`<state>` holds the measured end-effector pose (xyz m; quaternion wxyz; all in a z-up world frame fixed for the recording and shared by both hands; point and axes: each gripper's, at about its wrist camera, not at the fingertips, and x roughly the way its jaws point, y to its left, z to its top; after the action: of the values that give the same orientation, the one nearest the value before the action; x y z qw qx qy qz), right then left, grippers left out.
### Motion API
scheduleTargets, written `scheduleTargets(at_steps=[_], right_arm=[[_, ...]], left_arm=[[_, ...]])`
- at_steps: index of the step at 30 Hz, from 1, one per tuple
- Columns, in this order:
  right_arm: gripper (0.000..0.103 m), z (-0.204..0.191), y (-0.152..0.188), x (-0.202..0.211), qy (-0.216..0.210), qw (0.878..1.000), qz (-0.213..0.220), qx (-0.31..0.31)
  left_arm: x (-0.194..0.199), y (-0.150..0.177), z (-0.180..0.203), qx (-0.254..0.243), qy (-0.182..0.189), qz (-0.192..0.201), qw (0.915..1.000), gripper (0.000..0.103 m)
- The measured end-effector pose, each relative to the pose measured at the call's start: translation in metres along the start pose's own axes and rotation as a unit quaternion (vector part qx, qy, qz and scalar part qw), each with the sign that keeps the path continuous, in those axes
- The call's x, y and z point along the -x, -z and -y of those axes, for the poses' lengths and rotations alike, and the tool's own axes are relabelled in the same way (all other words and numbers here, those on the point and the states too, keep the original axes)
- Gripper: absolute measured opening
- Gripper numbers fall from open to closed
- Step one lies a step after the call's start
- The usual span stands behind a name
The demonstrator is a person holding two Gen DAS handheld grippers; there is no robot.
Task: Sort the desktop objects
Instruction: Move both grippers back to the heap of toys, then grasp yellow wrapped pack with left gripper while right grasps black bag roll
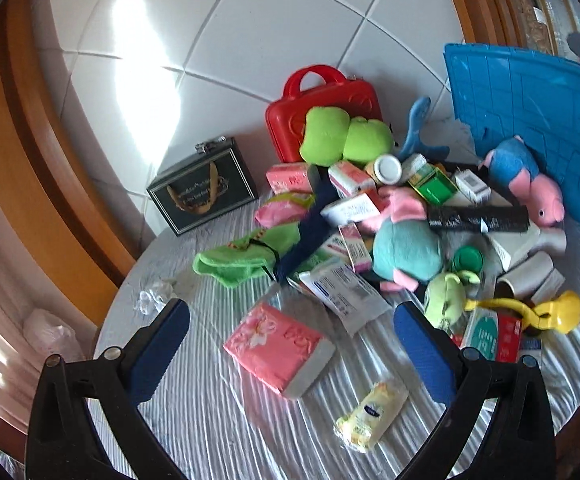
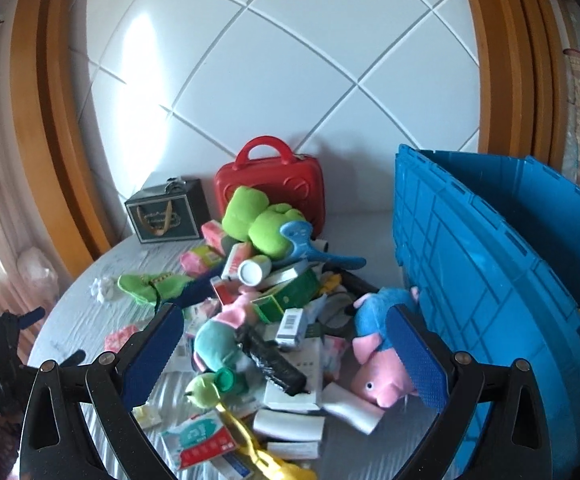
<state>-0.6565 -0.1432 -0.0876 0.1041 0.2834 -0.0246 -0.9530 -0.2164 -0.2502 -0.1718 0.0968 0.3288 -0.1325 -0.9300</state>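
Observation:
A heap of toys, small boxes and packets covers the table. In the left wrist view my left gripper point(image 1: 291, 320) is open above a pink tissue pack point(image 1: 278, 348), with a yellow wipes packet point(image 1: 371, 416) nearer to me. A teal plush point(image 1: 405, 252) and a blue-and-pink pig plush point(image 1: 525, 180) lie in the heap. In the right wrist view my right gripper point(image 2: 282, 320) is open over the heap, its right finger beside the pig plush point(image 2: 377, 364). A black tube point(image 2: 274, 360) and the teal plush point(image 2: 218, 344) lie between the fingers, below them.
A blue crate point(image 2: 489, 280) stands at the right, seen in both views point(image 1: 529, 120). A red case point(image 2: 270, 192) and a dark box point(image 2: 162, 216) stand at the back by the tiled wall. The table's cloth point(image 1: 210, 420) is bare at the front left.

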Motion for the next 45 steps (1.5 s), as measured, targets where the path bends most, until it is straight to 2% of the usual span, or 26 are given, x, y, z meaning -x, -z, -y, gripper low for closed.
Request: scheduleTargets(at_steps=[3, 8, 10, 13, 18, 21, 22, 25, 27, 30, 32, 34, 36, 37, 38, 40, 41, 43, 45], right_arm=[[0.103, -0.004, 0.005, -0.014, -0.012, 1.000, -0.012, 0.009], [0.103, -0.021, 0.032, -0.046, -0.041, 0.996, -0.069, 0.032], [0.103, -0.027, 0.047, -0.056, -0.048, 0.994, -0.092, 0.035], [0.103, -0.029, 0.062, -0.068, -0.052, 0.991, -0.117, 0.025], [0.103, -0.019, 0.074, -0.084, -0.037, 0.990, -0.138, 0.021], [0.102, -0.019, 0.079, -0.099, -0.039, 0.986, -0.154, 0.050], [0.099, -0.021, 0.080, -0.107, -0.039, 0.984, -0.158, 0.069], [0.085, -0.025, 0.082, -0.137, -0.050, 0.975, -0.180, 0.120], [0.077, -0.029, 0.084, -0.166, -0.049, 0.964, -0.210, 0.155], [0.057, -0.036, 0.091, -0.203, -0.046, 0.943, -0.251, 0.214], [0.039, -0.039, 0.097, -0.225, -0.037, 0.930, -0.280, 0.234], [0.038, -0.041, 0.102, -0.241, -0.034, 0.919, -0.304, 0.250], [0.037, -0.045, 0.104, -0.248, -0.022, 0.914, -0.306, 0.266], [0.036, -0.048, 0.104, -0.250, -0.017, 0.913, -0.309, 0.268], [0.036, -0.049, 0.104, -0.250, -0.013, 0.913, -0.310, 0.266], [0.034, -0.049, 0.103, -0.245, -0.018, 0.916, -0.311, 0.254], [0.034, -0.046, 0.103, -0.242, -0.029, 0.921, -0.311, 0.232], [0.034, -0.036, 0.100, -0.228, -0.061, 0.935, -0.304, 0.171], [0.034, -0.027, 0.098, -0.215, -0.091, 0.943, -0.300, 0.109]], left_arm=[[-0.013, 0.022, 0.011, -0.028, 0.027, -0.021, 0.9990, 0.103], [-0.039, 0.060, 0.025, -0.065, 0.097, -0.047, 0.9920, 0.103], [-0.055, 0.078, 0.029, -0.081, 0.103, -0.066, 0.9892, 0.096], [-0.079, 0.096, 0.030, -0.081, 0.133, -0.104, 0.9823, 0.078], [-0.096, 0.108, 0.042, -0.100, 0.157, -0.117, 0.9755, 0.076], [-0.106, 0.112, 0.053, -0.117, 0.163, -0.131, 0.9709, 0.077], [-0.107, 0.111, 0.051, -0.108, 0.167, -0.124, 0.9720, 0.076], [-0.110, 0.109, 0.048, -0.092, 0.177, -0.140, 0.9698, 0.076], [-0.110, 0.110, 0.047, -0.088, 0.173, -0.142, 0.9707, 0.076], [-0.107, 0.112, 0.047, -0.075, 0.166, -0.144, 0.9726, 0.076], [-0.107, 0.113, 0.046, -0.065, 0.164, -0.147, 0.9732, 0.076], [-0.107, 0.115, 0.043, -0.047, 0.168, -0.152, 0.9729, 0.074], [-0.108, 0.117, 0.040, -0.027, 0.184, -0.155, 0.9703, 0.065], [-0.107, 0.118, 0.040, -0.016, 0.193, -0.157, 0.9684, 0.057], [-0.105, 0.119, 0.040, -0.011, 0.199, -0.158, 0.9670, 0.049], [-0.101, 0.119, 0.043, -0.015, 0.194, -0.159, 0.9680, 0.042], [-0.099, 0.118, 0.044, -0.018, 0.192, -0.160, 0.9681, 0.037], [-0.092, 0.116, 0.042, -0.019, 0.193, -0.158, 0.9683, 0.033], [-0.085, 0.111, 0.039, -0.020, 0.190, -0.153, 0.9697, 0.032]])
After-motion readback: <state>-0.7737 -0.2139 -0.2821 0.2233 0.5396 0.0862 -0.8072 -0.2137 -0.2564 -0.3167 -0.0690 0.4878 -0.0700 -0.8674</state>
